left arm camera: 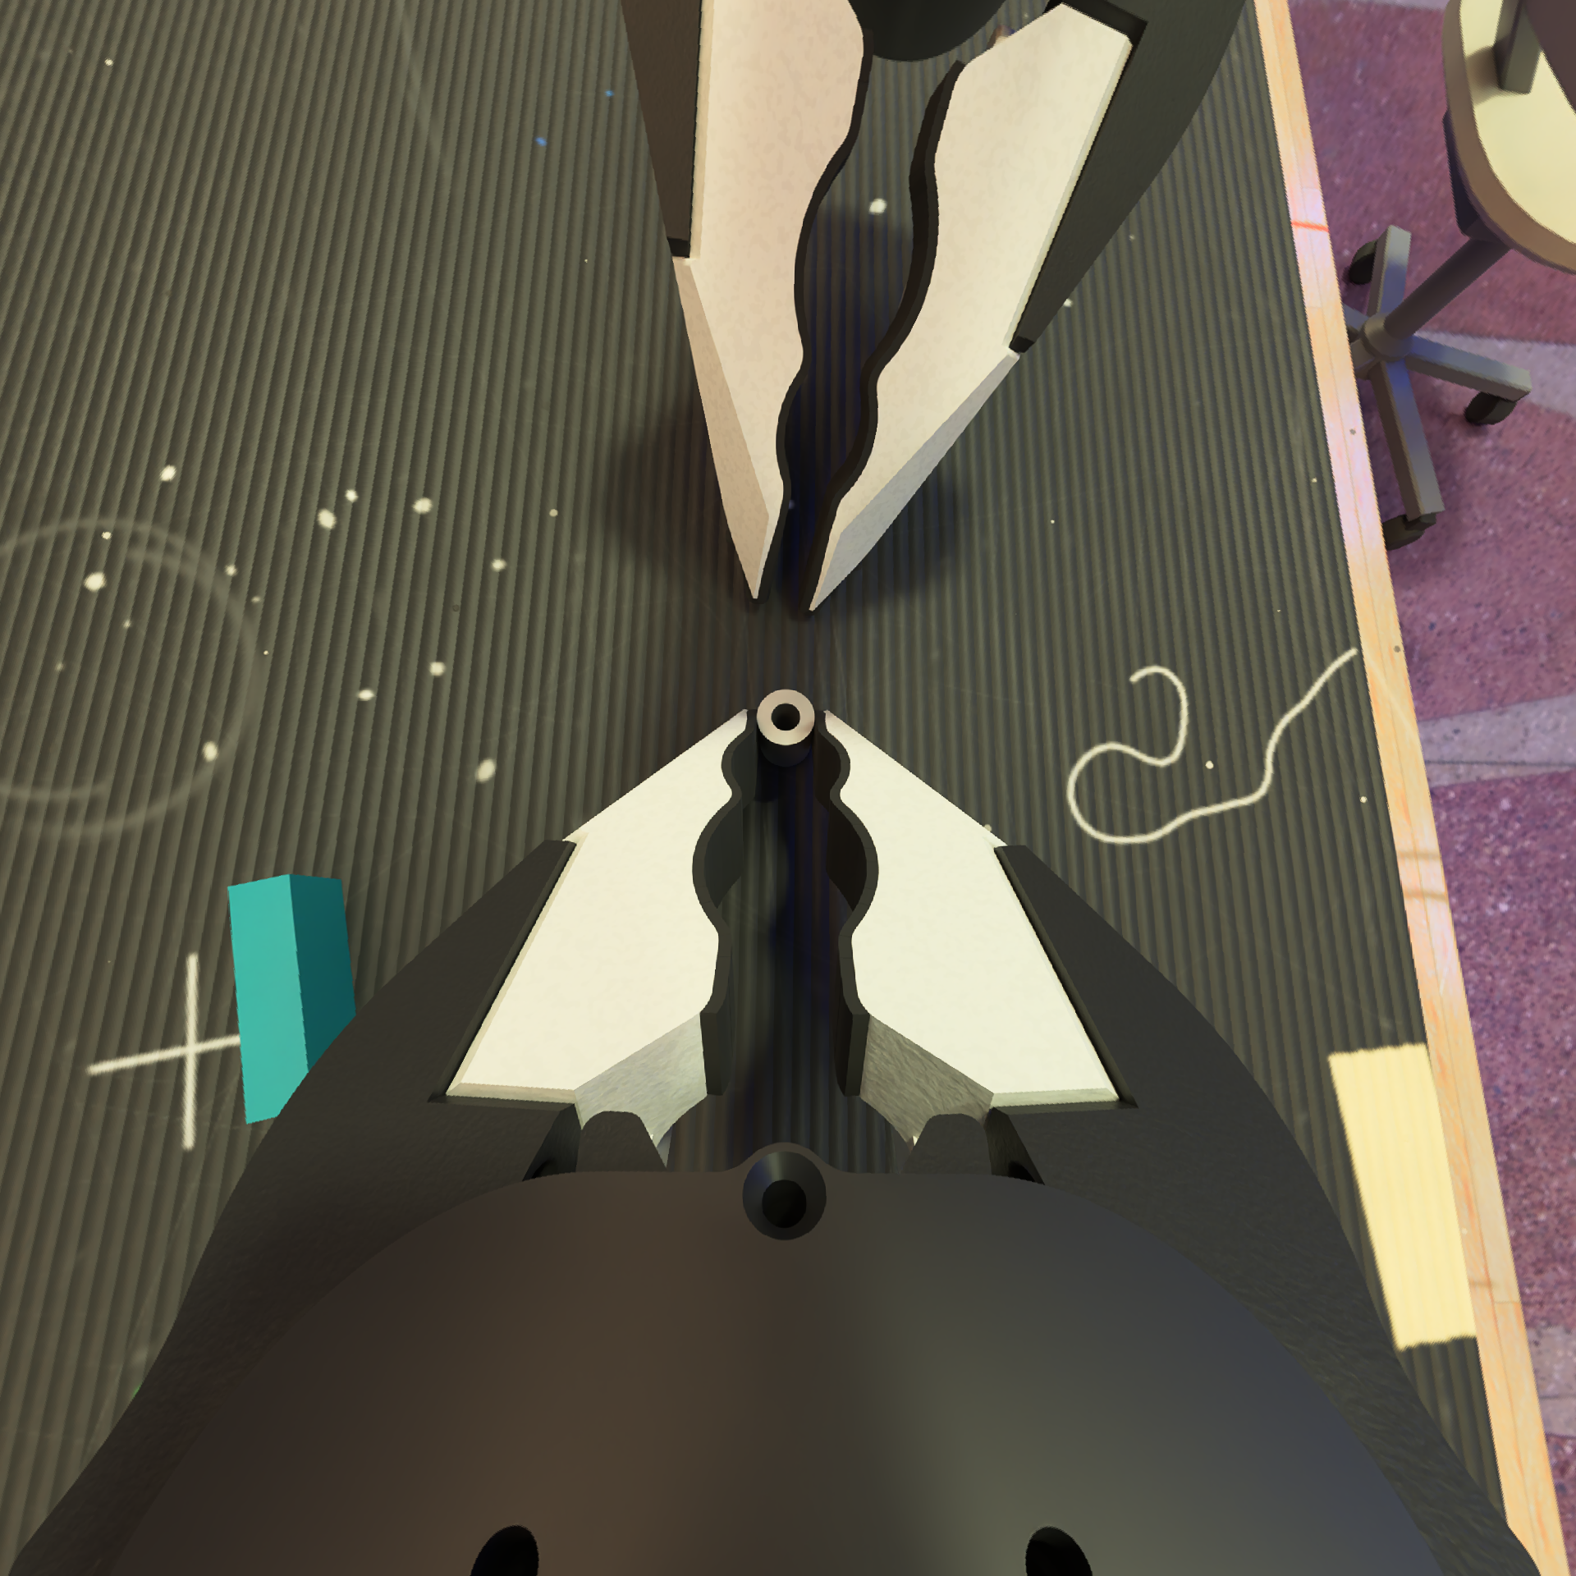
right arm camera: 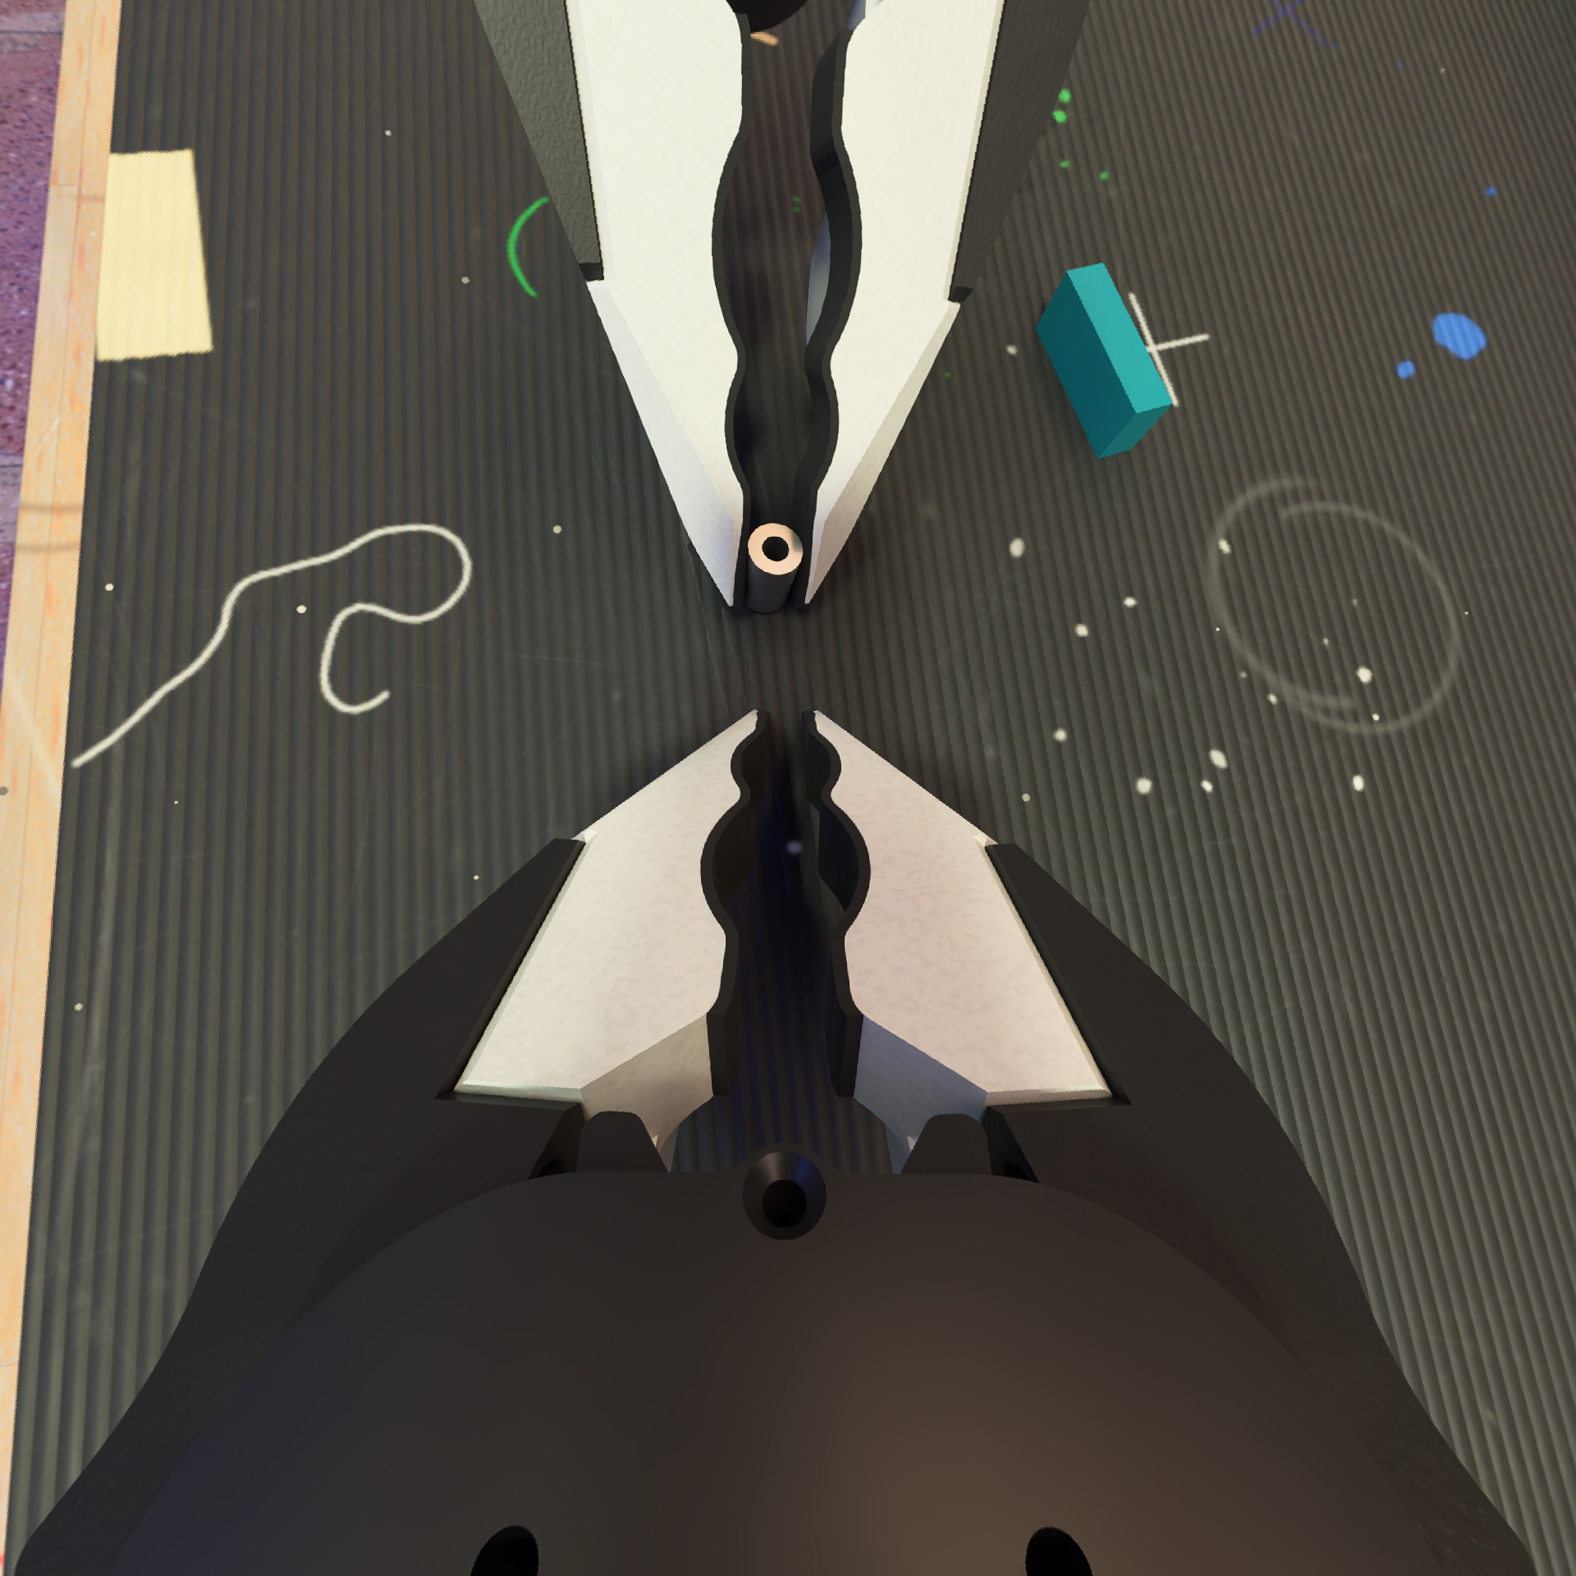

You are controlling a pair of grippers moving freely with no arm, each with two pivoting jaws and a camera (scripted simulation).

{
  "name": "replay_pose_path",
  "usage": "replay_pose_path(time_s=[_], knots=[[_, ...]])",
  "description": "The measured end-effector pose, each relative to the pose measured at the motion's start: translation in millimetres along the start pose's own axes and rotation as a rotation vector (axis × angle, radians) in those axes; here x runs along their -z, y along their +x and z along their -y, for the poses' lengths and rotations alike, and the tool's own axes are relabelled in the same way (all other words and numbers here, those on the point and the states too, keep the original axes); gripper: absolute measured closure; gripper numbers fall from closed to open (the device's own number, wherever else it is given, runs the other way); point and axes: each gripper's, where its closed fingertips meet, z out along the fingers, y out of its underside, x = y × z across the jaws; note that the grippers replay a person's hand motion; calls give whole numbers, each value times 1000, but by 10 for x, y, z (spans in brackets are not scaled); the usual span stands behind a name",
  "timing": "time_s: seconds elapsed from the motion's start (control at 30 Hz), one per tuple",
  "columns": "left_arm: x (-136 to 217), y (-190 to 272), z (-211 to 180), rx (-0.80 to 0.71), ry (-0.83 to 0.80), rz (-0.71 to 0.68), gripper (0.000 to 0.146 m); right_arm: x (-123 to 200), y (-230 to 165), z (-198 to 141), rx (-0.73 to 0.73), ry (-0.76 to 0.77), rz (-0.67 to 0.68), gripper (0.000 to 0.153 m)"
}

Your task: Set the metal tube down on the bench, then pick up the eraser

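The left gripper (left arm camera: 785, 721) is clamped on the tube (left arm camera: 785, 718), which stands on end between its fingertips, open end toward the camera. In the right wrist view the same tube (right arm camera: 774, 550) sits at the tips of the far gripper, above the ribbed mat (right arm camera: 1279, 938).

The right gripper (right arm camera: 785, 715) holds nothing; its tips are nearly together with only a narrow slit between them. It faces the left gripper tip to tip, close but apart. From the left wrist view it (left arm camera: 782, 601) points down toward the tube without touching it.

The eraser (right arm camera: 1102, 358), a teal block, lies on the mat beside a white chalk cross (right arm camera: 1164, 345), well apart from both grippers. In the left wrist view the eraser (left arm camera: 286, 989) is partly hidden behind the left gripper's body.

A yellow strip (left arm camera: 1399, 1194) lies near the bench's wooden edge (left arm camera: 1364, 512). A white string (right arm camera: 281, 614) curls on the mat.
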Motion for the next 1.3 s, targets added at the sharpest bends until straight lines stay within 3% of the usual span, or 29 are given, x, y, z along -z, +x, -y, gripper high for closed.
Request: replay_pose_path(time_s=[0.77, 1.3], knots=[[-21, 10, 15, -48, -2, 13, 134, -30, 2, 38, 29, 21, -16, 146], [-5, -165, 20, 47, 11, 81, 134, 74, 248, 74, 20, 86, -180, 130]])
